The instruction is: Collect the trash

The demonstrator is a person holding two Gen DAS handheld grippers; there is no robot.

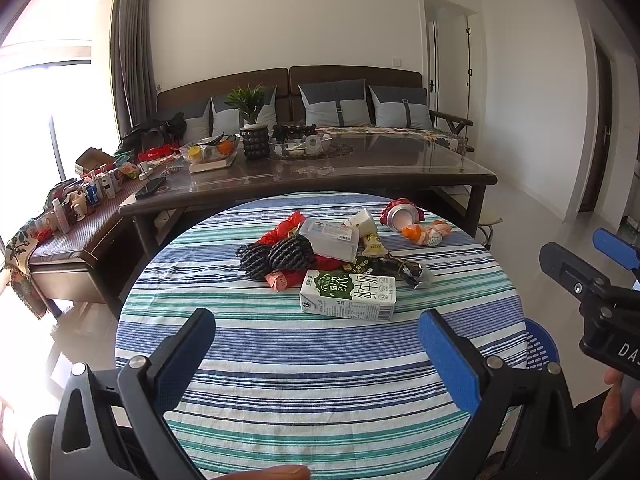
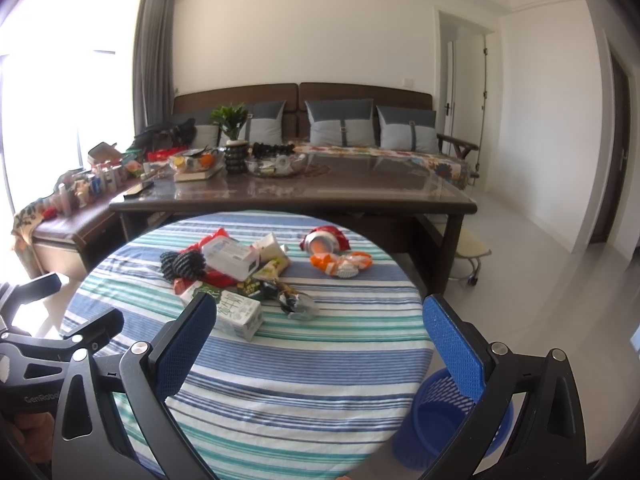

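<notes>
Directly ahead of you, a round table (image 1: 280,360) covered in a blue, green and white striped cloth holds a loose heap of trash. Take the milk carton (image 1: 348,295) as your landmark: it lies flat on its side, long axis running left to right across your view, printed face up, at the near edge of the heap. Just behind it to the left sits a coil of black netting (image 1: 276,255); behind it, a clear plastic box (image 1: 330,239) rests on red wrappers. To the carton's right lies a crumpled dark wrapper (image 1: 404,270). Farther back and right, apart from the heap, a crushed red can (image 1: 402,213) lies on its side with its open end facing you, next to an orange and white wrapper (image 1: 428,233).

Your left gripper (image 1: 316,344) hovers short of the carton, fingers spread wide, holding nothing. Your right gripper (image 2: 320,328) is likewise wide apart and empty.

Bare striped cloth stretches between the carton and the table's near edge. A blue mesh bin (image 2: 452,420) stands on the floor, below the table's near right rim. Beyond the table stand a dark coffee table (image 1: 320,172) and a sofa (image 1: 340,96).
</notes>
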